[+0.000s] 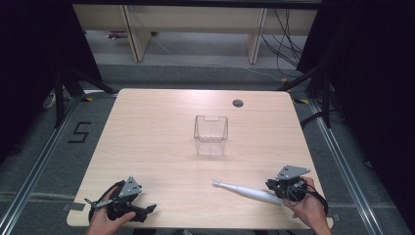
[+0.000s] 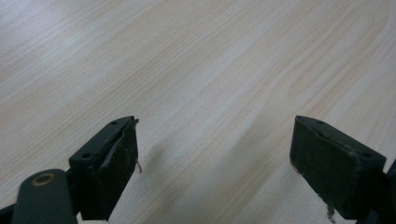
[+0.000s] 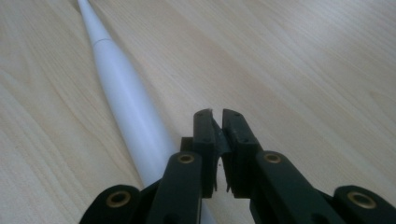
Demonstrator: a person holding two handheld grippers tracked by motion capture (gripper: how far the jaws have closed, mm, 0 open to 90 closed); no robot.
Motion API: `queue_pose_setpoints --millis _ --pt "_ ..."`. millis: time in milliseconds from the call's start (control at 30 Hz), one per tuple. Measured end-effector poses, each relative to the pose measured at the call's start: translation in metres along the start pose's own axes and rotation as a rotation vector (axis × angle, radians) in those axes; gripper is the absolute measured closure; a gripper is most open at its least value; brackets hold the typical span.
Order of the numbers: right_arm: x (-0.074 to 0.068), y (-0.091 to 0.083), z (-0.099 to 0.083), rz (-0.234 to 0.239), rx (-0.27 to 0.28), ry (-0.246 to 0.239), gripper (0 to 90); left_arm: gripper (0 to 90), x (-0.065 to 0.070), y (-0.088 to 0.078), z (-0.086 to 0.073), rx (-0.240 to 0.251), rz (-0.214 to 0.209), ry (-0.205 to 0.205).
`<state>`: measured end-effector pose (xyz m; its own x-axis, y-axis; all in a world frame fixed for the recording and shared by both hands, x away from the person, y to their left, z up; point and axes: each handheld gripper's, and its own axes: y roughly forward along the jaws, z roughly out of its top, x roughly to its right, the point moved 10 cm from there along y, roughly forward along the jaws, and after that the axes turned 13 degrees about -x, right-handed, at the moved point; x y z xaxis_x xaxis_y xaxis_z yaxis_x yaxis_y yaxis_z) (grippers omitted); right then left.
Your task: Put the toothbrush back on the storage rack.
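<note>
We look down on a pale wooden table (image 1: 156, 127) with rounded corners. A clear plastic bin (image 1: 211, 135) stands upright near its middle, open at the top, with nothing in it that we can make out. Beyond it, toward the far edge, sits a small round grommet (image 1: 238, 103) in the tabletop.

At the near left corner, the left hand (image 1: 103, 221) holds the left gripper (image 1: 147, 209) low over the table, its grey plate facing up. In the left gripper view we see its jaws spread wide apart, with bare wood grain between them and frayed threads hanging from the pads (image 2: 122, 161).

At the near right, the right hand (image 1: 304, 204) holds the right gripper (image 1: 273, 186). In the right gripper view its jaws are pressed together, pad against pad, and grip nothing (image 3: 215, 122).

A white toothbrush (image 1: 244, 191) lies flat on the table, its narrow head end pointing left and slightly far, its thick handle end reaching to the right gripper. In the right gripper view the toothbrush (image 3: 125, 100) runs just beside the closed jaws on their left and passes under the gripper's body; we cannot tell whether they touch. The toothbrush lies well apart from the bin, on its near side.
</note>
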<state>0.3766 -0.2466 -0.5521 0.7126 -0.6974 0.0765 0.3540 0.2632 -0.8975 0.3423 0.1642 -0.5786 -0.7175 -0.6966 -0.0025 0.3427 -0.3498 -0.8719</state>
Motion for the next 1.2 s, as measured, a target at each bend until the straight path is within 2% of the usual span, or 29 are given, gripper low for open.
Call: queue_pose_setpoints --millis 33,67,167,200,300,367,400,433,467,533,600,667,733,767,833,867,900,967,1033,1100,1133,1167,1200 --pt "0.000 0.000 0.000 0.000 0.000 0.000 81.5 14.9 0.000 0.000 0.000 -0.002 0.000 0.001" --pt "0.001 -0.003 0.002 -0.017 0.003 -0.014 76.2 14.9 0.001 0.000 0.000 -0.001 -0.006 0.002" --pt "-0.002 -0.003 0.004 -0.014 -0.002 -0.029 72.5 14.9 0.000 0.000 0.000 -0.003 0.000 0.002" --pt "-0.003 -0.003 0.007 -0.012 0.000 -0.069 69.1 14.9 -0.001 0.000 -0.001 -0.007 0.001 0.005" --pt "-0.006 -0.005 0.009 -0.008 -0.008 -0.086 65.5 14.9 -0.001 0.001 -0.001 -0.007 0.001 0.004" --pt "-0.009 -0.007 0.010 0.001 -0.039 -0.107 62.0 14.9 -0.001 0.001 -0.001 -0.007 0.000 0.001" --pt "-0.011 -0.008 0.013 -0.001 -0.026 -0.107 60.3 14.9 -0.001 0.001 -0.001 -0.009 0.000 0.001" --pt "-0.014 -0.009 0.013 0.006 -0.042 -0.094 57.9 14.9 -0.001 0.001 -0.001 -0.009 -0.002 0.001" --pt "-0.018 -0.011 0.014 0.019 -0.071 -0.111 54.2 14.9 -0.001 0.001 -0.001 -0.009 -0.001 0.001" --pt "-0.019 -0.011 0.015 0.018 -0.071 -0.116 53.8 14.9 0.000 0.001 -0.001 -0.006 -0.002 0.000" --pt "-0.022 -0.011 0.018 0.025 -0.099 -0.132 51.5 14.9 0.000 0.001 -0.001 -0.007 -0.001 0.000" --pt "-0.026 -0.008 0.022 0.035 -0.130 -0.199 49.1 14.9 -0.001 0.001 -0.001 -0.008 0.001 0.000" --pt "-0.029 -0.008 0.023 0.051 -0.136 -0.212 49.7 14.9 -0.001 0.001 -0.001 -0.008 0.001 0.001" --pt "-0.031 -0.008 0.023 0.055 -0.168 -0.224 50.3 14.9 -0.001 0.001 -0.001 -0.008 0.001 0.000" --pt "-0.037 -0.005 0.024 0.075 -0.196 -0.248 50.1 14.9 -0.001 0.001 -0.001 -0.007 0.000 -0.001" --pt "-0.036 -0.004 0.027 0.067 -0.193 -0.274 49.8 14.9 -0.001 0.001 -0.001 -0.007 0.000 0.000" --pt "-0.037 -0.004 0.027 0.065 -0.211 -0.259 49.6 14.9 -0.001 0.001 -0.001 -0.009 0.000 0.003" --pt "-0.038 -0.002 0.031 0.072 -0.209 -0.282 49.4 14.9 -0.001 0.000 -0.001 -0.008 0.001 0.001" --pt "-0.039 0.000 0.032 0.074 -0.228 -0.265 49.5 14.9 -0.001 0.001 -0.001 -0.006 -0.001 -0.002" --pt "-0.040 0.003 0.034 0.078 -0.240 -0.291 50.4 14.9 -0.001 0.001 -0.001 -0.007 0.000 0.004" --pt "-0.041 0.004 0.033 0.075 -0.253 -0.280 50.7 14.9 0.000 0.001 -0.001 -0.006 -0.001 -0.004" --pt "-0.041 0.006 0.033 0.081 -0.260 -0.304 51.0 14.9 -0.001 0.001 -0.001 -0.007 0.000 -0.004" --pt "-0.043 0.008 0.031 0.077 -0.281 -0.287 51.7 14.9 -0.001 0.001 -0.001 -0.007 0.000 -0.003"
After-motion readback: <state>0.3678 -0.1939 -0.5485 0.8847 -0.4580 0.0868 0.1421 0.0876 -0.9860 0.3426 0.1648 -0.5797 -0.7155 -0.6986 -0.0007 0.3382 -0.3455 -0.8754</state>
